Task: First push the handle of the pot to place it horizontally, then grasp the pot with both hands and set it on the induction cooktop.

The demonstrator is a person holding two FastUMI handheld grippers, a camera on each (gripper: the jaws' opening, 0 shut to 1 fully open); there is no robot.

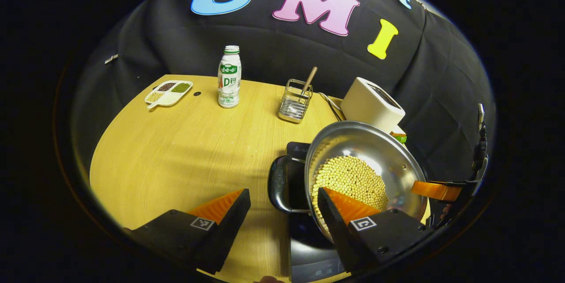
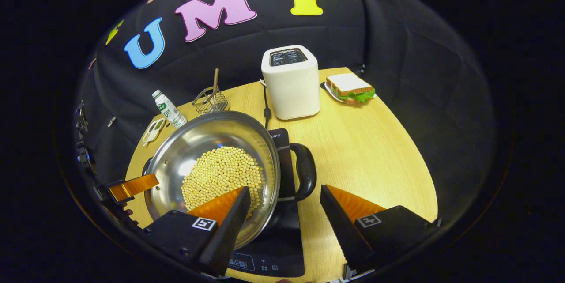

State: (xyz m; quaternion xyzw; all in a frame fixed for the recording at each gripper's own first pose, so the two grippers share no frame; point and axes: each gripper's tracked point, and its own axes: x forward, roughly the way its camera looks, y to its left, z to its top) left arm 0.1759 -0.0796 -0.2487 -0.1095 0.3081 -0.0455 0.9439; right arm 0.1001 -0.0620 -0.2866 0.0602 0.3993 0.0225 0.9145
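Both grippers stand with fingers spread wide, the left gripper [image 1: 282, 199] straddling one black loop handle [image 1: 282, 183] and the right gripper [image 2: 284, 197] the other handle [image 2: 304, 170], clamping nothing. The round steel pot [image 2: 207, 141], holding small yellow beans [image 2: 223, 172], sits on the glossy black cooktop [image 2: 273, 247] on the wood-grain bench [image 2: 375, 155]. No writing can be read.
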